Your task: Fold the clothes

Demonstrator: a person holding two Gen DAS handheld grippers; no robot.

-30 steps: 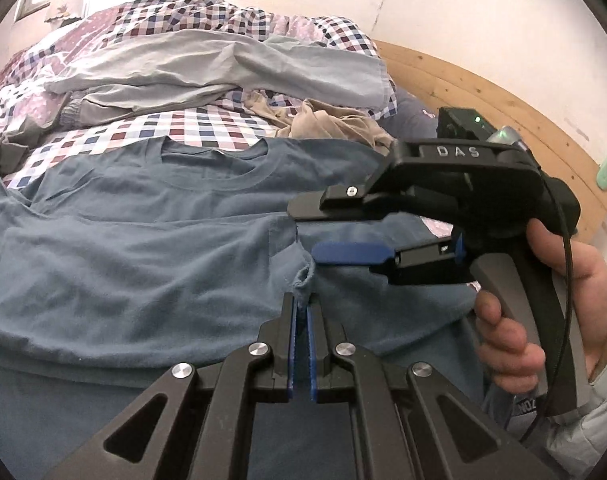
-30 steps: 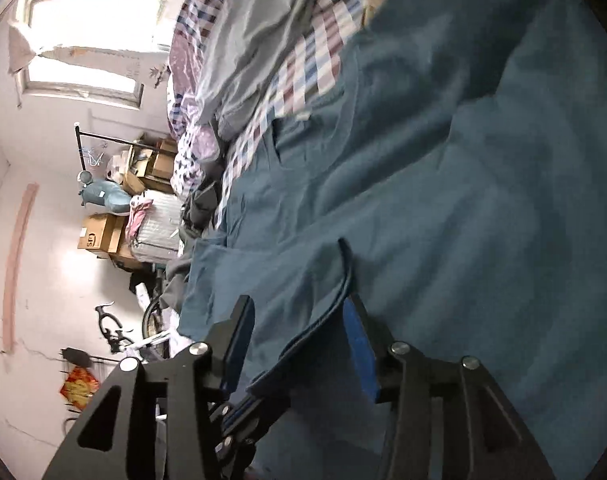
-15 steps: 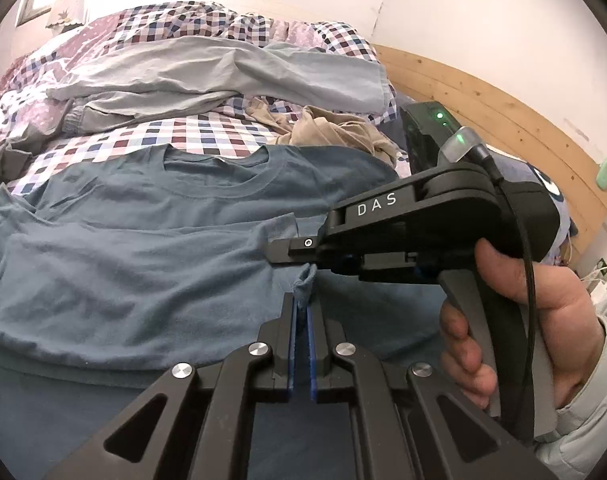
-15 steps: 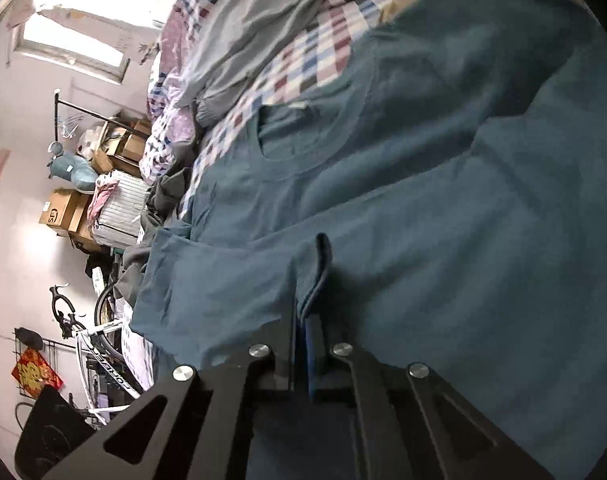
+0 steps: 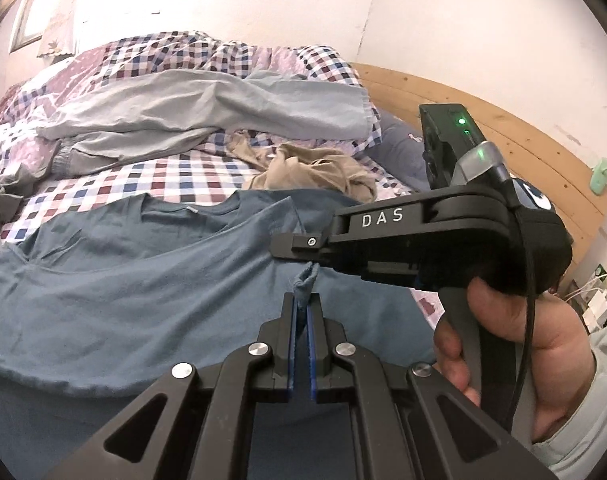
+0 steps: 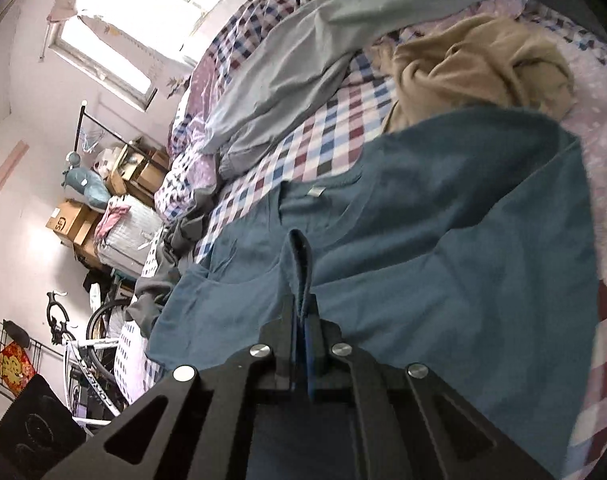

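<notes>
The blue T-shirt [image 5: 115,292] is lying spread on the checked bed [image 5: 159,176]. The left gripper [image 5: 302,312] is pinching a small fold of its cloth. Just beside, the right gripper [image 6: 302,312] is clamping another fold, probably the same edge.

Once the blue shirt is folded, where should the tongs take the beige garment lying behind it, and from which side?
Grip the raised, twisted ridge at the top of the beige garment, coming down from above. It lies crumpled in a heap on the checked bedding, so no flat hem shows, and its near edge seems tucked under the blue shirt. The bunched folds stand proud and should pinch easily.
</notes>
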